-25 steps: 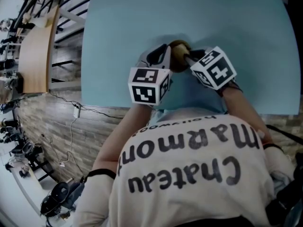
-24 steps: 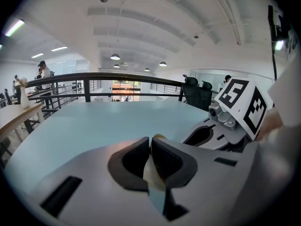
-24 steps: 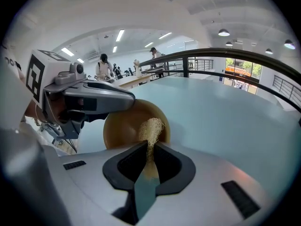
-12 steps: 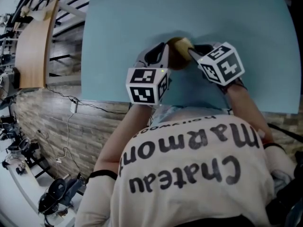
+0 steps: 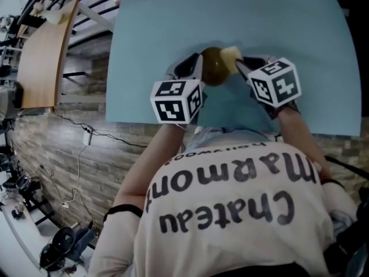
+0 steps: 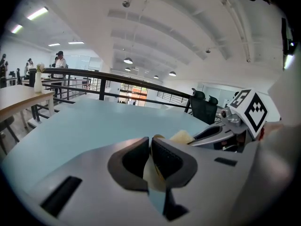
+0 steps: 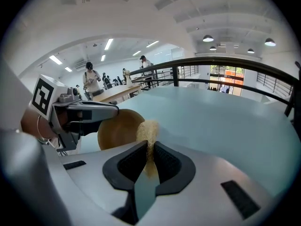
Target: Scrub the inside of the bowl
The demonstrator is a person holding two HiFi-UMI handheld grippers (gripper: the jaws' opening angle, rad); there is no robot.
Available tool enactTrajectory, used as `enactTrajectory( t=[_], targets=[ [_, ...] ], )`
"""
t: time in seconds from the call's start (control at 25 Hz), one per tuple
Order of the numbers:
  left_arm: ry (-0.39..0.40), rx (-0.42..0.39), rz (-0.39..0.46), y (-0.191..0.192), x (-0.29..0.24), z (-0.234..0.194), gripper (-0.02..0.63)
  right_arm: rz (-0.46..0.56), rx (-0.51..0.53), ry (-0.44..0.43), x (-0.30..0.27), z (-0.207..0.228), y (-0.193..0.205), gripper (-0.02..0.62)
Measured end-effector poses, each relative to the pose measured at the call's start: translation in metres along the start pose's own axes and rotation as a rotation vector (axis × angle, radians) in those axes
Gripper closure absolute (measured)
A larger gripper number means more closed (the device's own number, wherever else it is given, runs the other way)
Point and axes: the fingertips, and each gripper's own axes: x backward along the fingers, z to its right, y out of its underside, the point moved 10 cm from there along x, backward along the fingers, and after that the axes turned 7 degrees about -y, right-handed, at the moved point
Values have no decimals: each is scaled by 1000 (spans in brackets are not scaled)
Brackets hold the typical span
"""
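Presently the left gripper clamps the round brown wooden bowl's rim by the pale blue table's near edge; the right gripper pinches a pale fibrous scrub pad — hard scrubbing could lever the bowl loose.

Table: one, with a pale blue top, smooth and plain, its near edge running above a brick-patterned floor. Brown bowl: tilted over the near middle of the top. Contact with the surface cannot be made out.
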Motion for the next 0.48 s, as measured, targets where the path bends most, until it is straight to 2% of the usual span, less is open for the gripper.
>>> enactTrajectory(
  t=[0.28,0.48],
  targets=[
    [29,-11,16,-16,5,-16,586,53,4,104,20,-16,-14,537],
    [42,30,-19,-12,9,-32,586,56,13,165,34,-29,-18,537]
  ],
)
